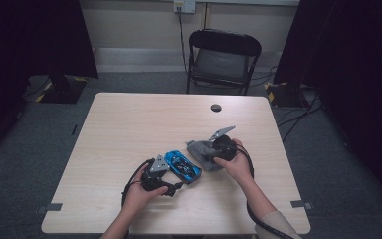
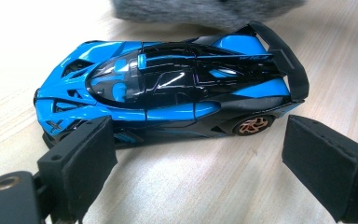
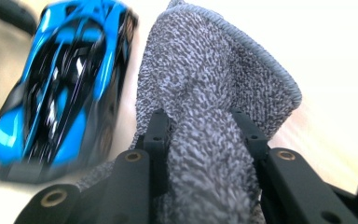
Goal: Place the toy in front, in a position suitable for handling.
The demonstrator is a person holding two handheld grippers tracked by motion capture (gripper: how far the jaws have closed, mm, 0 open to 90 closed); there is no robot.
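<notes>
A blue and black toy sports car (image 1: 183, 167) lies on the light wood table (image 1: 129, 124). In the left gripper view the toy car (image 2: 168, 88) sits just beyond my left gripper (image 2: 200, 156), whose jaws stand open with only bare table between them. My left gripper (image 1: 171, 188) is at the car's near left. A grey fuzzy cloth (image 1: 203, 153) lies right beside the car. My right gripper (image 1: 214, 150) is shut on a bunched fold of the cloth (image 3: 214, 107), with the car (image 3: 56, 98) to its left.
A black folding chair (image 1: 222, 59) stands beyond the table's far edge. A round cable hole (image 1: 216, 107) sits near the table's far edge. Dark curtains hang at both sides, and cables run on the floor at the right.
</notes>
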